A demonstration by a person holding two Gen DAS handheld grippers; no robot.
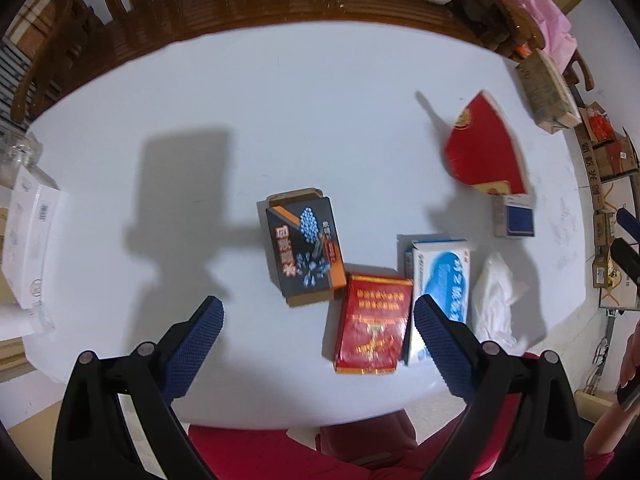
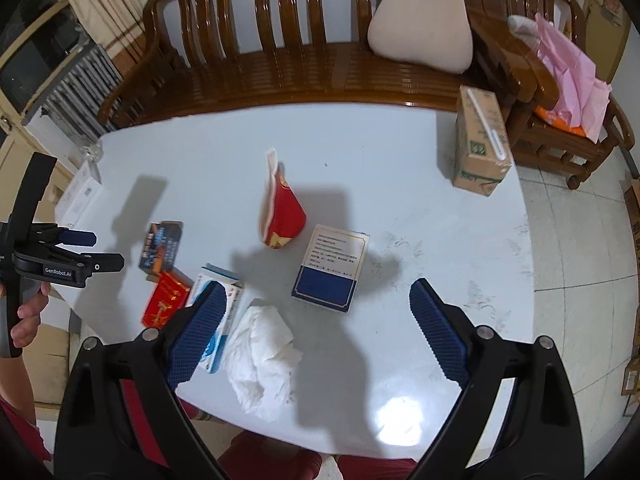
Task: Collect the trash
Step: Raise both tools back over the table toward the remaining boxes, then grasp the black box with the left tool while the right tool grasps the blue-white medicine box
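Trash lies on a white table (image 1: 280, 92): a black box with blue dots (image 1: 306, 248), a red packet (image 1: 374, 326), a blue-and-white box (image 1: 442, 280), a crumpled white tissue (image 1: 496, 300), a blue-and-white carton (image 1: 514, 216) and a red fan-shaped box (image 1: 486, 148). My left gripper (image 1: 316, 344) is open and empty above the near edge, just before the red packet. In the right wrist view my right gripper (image 2: 316, 332) is open and empty over the tissue (image 2: 262, 356) and the carton (image 2: 330, 266). The left gripper also shows there (image 2: 102, 248).
A cardboard box (image 2: 480, 140) stands at the table's far right corner. A white box (image 1: 30, 244) lies at the left edge. A wooden bench (image 2: 280, 60) with a cushion (image 2: 420, 24) runs behind the table. A chair with pink bags (image 2: 568, 76) stands to the right.
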